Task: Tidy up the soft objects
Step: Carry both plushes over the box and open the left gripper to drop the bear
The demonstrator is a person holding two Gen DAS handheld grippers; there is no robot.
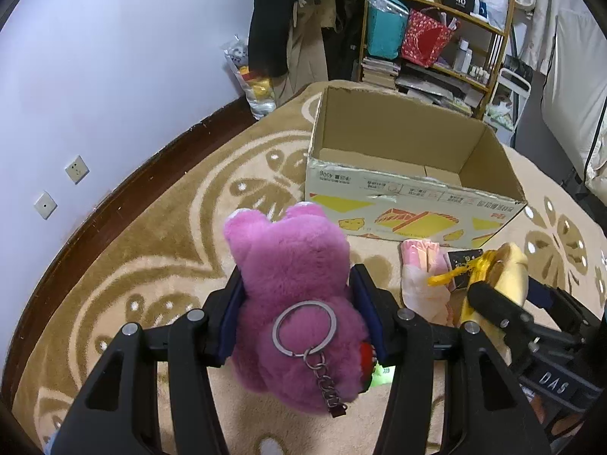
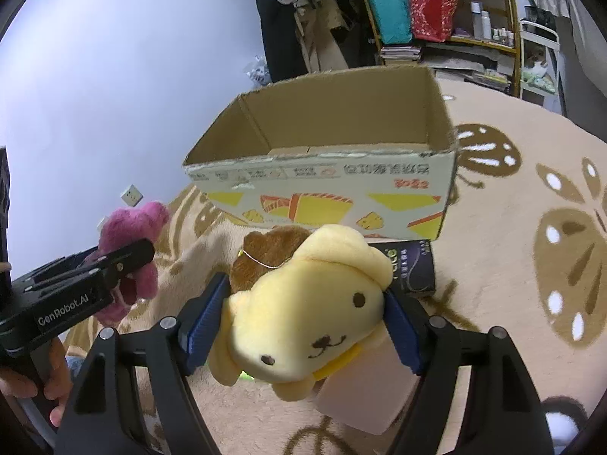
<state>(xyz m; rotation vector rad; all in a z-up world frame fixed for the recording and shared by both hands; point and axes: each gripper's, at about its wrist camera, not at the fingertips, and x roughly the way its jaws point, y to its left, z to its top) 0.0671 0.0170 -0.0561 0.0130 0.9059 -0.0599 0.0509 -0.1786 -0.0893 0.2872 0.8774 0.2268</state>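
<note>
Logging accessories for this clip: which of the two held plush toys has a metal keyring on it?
The pink plush in the left gripper: a ring and chain hang on it. The yellow dog in the right gripper shows none.

Fluffy pink plush bear keychain [image 1: 292, 303] clamped, lifted above carpet. Yellow plush dog with brown beret [image 2: 303, 314] clamped alongside, face up.

Rug [image 1: 159, 235]: tan, with brown leaf swirls, covering the floor.
Wall [image 1: 114, 57]: pale lilac, 2 outlets [image 1: 77, 169] low down.
Shelf [image 1: 489, 30]: wooden, in the far corner, holding a teal bag [image 1: 385, 32] beside a red bag [image 1: 423, 38].
Coats [image 1: 269, 19]: hanging left of the shelf.
Dark box [image 2: 413, 267]: lying flat on the rug.
</note>
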